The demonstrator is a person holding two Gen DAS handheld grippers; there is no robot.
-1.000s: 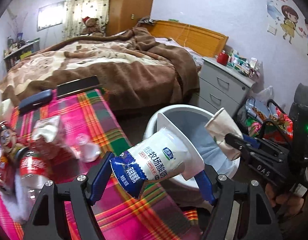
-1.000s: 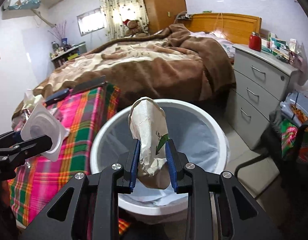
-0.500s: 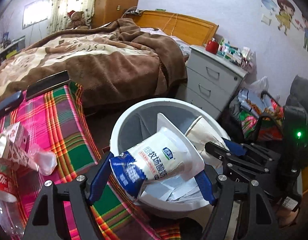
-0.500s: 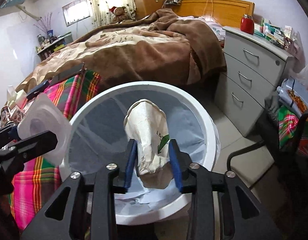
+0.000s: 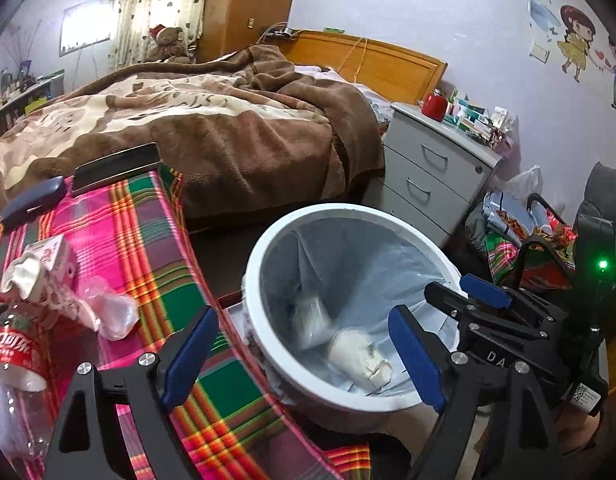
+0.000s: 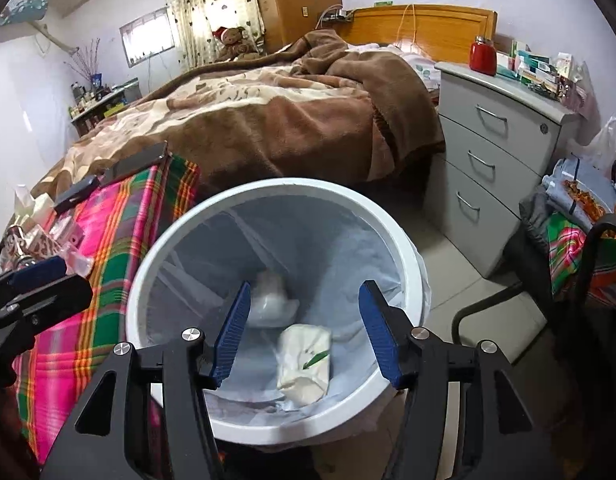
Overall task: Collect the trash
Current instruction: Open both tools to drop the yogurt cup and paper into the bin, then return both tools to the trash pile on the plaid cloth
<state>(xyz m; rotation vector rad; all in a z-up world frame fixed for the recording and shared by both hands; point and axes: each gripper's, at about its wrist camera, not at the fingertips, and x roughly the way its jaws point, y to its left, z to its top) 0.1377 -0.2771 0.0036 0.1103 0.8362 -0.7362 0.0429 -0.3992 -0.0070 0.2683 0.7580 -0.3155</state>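
Observation:
A white trash bin (image 5: 268, 240) with a pale blue liner stands beside the plaid table; it also shows in the right wrist view (image 6: 180, 232). Inside lie a crumpled paper cup (image 5: 358, 354), also in the right wrist view (image 6: 306, 360), and a blurred yogurt cup (image 5: 310, 318), also in the right wrist view (image 6: 270, 300). My left gripper (image 5: 304, 354) is open and empty above the bin's near rim. My right gripper (image 6: 306, 332) is open and empty over the bin. More trash lies on the table: a cola bottle (image 5: 12, 368), a clear plastic cup (image 5: 112, 312) and crumpled wrappers (image 5: 36, 276).
The plaid-clothed table (image 5: 148, 240) sits left of the bin, with a dark case (image 5: 32, 200) and a black phone (image 5: 116, 166) at its far end. A bed (image 5: 208, 128) is behind. Grey drawers (image 5: 432, 172) and bags (image 5: 520, 232) stand to the right.
Both grippers have opened. The yogurt cup dropped out of the left one and the paper cup out of the right one; both are now inside the bin.

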